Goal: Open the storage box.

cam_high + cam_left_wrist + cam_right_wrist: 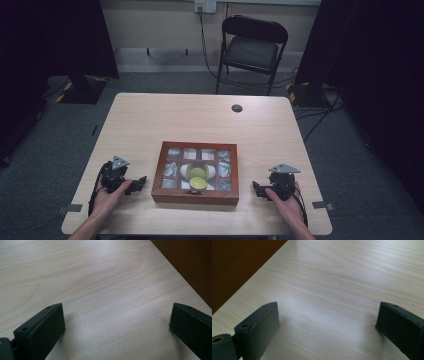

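Note:
A brown wooden box (pixel 195 172) with a glass-paned lid lies near the table's front edge; through the panes I see something white and yellow-green. My left gripper (pixel 138 183) rests on the table just left of the box, held by a hand, jaws wide apart with nothing between them. My right gripper (pixel 256 188) rests right of the box, also open and empty. In the left gripper view the gripper (pixel 116 321) frames bare wood, with the box's dark side (pixel 190 262) at the upper right. In the right gripper view the gripper (pixel 327 320) frames bare wood, the box's side (pixel 234 267) at the upper left.
The light wooden table (pixel 200 120) has a small dark round disc (pixel 237 108) near its far edge. A black folding chair (pixel 252 47) stands beyond the table. Dark curtains and stands flank both sides, and cables run across the floor at the right.

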`<act>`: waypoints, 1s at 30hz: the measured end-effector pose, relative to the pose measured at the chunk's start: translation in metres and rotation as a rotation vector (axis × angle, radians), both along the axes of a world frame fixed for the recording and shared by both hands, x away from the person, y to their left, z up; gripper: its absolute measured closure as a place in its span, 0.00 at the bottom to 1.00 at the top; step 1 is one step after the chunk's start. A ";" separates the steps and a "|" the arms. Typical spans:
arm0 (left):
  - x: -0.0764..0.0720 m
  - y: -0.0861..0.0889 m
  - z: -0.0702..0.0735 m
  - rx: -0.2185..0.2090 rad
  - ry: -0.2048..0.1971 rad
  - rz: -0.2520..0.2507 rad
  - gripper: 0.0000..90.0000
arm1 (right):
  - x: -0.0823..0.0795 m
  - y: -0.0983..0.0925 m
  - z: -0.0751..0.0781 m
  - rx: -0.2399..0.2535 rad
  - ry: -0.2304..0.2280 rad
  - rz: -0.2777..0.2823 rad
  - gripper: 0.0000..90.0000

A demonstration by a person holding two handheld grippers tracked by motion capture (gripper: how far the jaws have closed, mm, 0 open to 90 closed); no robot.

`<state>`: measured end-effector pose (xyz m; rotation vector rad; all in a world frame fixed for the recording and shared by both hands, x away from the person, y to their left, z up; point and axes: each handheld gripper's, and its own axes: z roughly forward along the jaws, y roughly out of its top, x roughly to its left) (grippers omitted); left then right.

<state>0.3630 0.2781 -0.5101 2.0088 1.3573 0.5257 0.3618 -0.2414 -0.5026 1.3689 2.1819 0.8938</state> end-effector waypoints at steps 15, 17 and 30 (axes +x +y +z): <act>0.003 0.001 0.000 0.000 0.002 -0.027 0.00 | -0.004 -0.001 0.010 0.030 0.011 0.034 0.17; 0.003 0.001 0.000 0.000 0.002 -0.028 0.00 | -0.008 0.000 0.017 0.060 -0.001 0.056 0.21; 0.002 0.003 0.000 -0.006 -0.002 -0.048 0.00 | -0.022 0.017 0.045 0.139 -0.066 0.220 0.41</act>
